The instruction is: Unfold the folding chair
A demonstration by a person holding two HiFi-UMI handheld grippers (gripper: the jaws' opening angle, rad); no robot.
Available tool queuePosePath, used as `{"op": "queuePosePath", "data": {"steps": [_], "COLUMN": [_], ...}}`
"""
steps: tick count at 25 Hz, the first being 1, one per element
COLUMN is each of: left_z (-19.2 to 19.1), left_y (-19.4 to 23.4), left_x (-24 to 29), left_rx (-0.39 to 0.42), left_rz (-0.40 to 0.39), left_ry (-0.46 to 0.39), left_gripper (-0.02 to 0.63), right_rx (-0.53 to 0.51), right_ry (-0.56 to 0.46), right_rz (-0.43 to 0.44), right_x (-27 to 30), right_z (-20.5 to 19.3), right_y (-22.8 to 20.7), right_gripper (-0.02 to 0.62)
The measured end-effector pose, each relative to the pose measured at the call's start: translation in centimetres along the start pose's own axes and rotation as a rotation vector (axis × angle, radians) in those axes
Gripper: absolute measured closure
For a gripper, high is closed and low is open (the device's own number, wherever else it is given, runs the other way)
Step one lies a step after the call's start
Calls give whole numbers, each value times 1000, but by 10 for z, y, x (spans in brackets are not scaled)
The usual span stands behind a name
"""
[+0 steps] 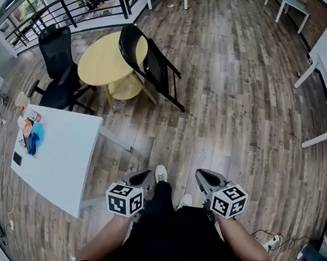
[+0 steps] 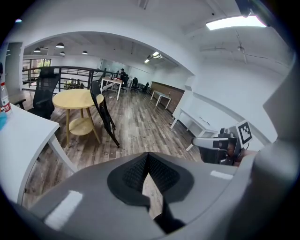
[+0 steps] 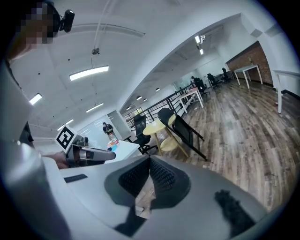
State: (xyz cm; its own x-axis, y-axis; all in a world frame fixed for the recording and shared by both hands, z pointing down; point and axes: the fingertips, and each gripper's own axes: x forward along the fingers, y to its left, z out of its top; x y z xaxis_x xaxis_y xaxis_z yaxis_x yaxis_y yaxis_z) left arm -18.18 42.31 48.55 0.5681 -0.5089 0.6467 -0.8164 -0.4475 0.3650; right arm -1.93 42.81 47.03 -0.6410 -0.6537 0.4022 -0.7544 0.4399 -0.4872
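Note:
A black folding chair (image 1: 149, 63) leans folded against a round yellow table (image 1: 104, 59), well ahead of me across the wood floor. It also shows in the left gripper view, the chair (image 2: 104, 112) small and far, and in the right gripper view, the chair (image 3: 183, 129) beside the yellow table (image 3: 154, 127). My left gripper (image 1: 142, 179) and right gripper (image 1: 205, 177) are held low in front of my body, both far from the chair. Each has its jaws shut with nothing between them, left gripper (image 2: 148, 157), right gripper (image 3: 150, 161).
A white desk (image 1: 59, 155) with small items stands at my left. A black office chair (image 1: 58, 67) sits left of the yellow table. White table legs (image 1: 319, 101) line the right side. A railing (image 1: 77, 6) runs along the far left.

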Motion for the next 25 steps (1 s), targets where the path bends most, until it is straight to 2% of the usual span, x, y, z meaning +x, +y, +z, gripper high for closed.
{"op": "queuePosePath", "data": {"steps": [14, 25], "left_z": [17, 63], "left_y": [42, 109], "left_x": [30, 45], "left_rx": [-46, -77], "left_rz": [-25, 3], "left_ry": [27, -3], "left_gripper": [598, 598], "right_rx": [20, -7], "right_ry": [64, 76], "right_rz": [-13, -18], "right_x": [58, 114], "right_z": [11, 48], "right_y": [-13, -17], "right_gripper": [591, 591]}}
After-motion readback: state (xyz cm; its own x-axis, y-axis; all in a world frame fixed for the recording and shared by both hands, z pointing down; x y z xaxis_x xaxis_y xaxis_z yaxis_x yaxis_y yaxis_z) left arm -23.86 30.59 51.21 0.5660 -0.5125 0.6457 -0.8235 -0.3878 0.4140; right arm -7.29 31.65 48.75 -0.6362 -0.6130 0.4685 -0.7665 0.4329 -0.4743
